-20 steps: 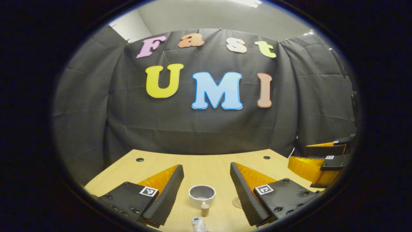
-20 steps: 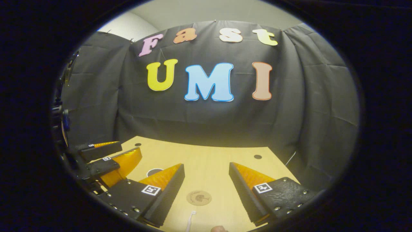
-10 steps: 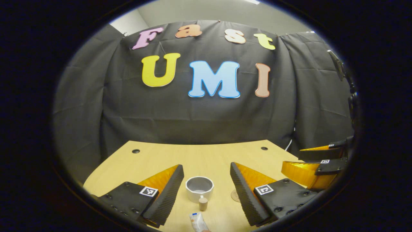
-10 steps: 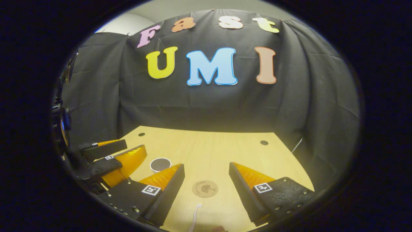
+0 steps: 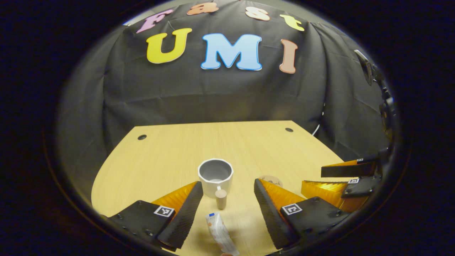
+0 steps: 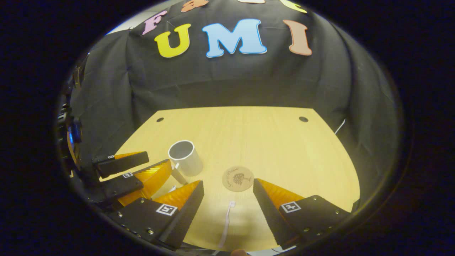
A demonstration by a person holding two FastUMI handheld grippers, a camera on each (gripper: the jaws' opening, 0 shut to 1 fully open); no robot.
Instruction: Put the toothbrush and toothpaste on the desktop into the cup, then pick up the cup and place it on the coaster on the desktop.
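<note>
Left gripper view: my left gripper (image 5: 228,199) hangs over the desktop (image 5: 160,156) w/ fingers apart and nothing between the pads. The white cup (image 5: 215,175) stands upright at 12 o'clock from the gap, its wood-tipped handle (image 5: 220,198) pointing back toward me. The toothpaste (image 5: 219,233) lies flat at 6 o'clock, just past the handle, apart from the cup. The coaster (image 5: 271,179) peeks out at approx. 1 o'clock, partly hidden behind my rt finger (image 5: 272,208). The other gripper sits at 3 o'clock near the view's edge. Right gripper view: my right gripper (image 6: 227,209) is likewise spread wide, holding nothing. The toothbrush (image 6: 226,224) lies on the desktop (image 6: 270,142) between the fingers, head toward 12 o'clock, handle running to 6 o'clock. The coaster (image 6: 237,178) lies flat at 12 o'clock, just beyond the brush head, not touching it. The cup (image 6: 185,157) stands at approx. 11 o'clock, well apart from the coaster, and looks empty. The left gripper (image 6: 142,170) shows at 9 o'clock, beside the cup, its fingers apart.
</note>
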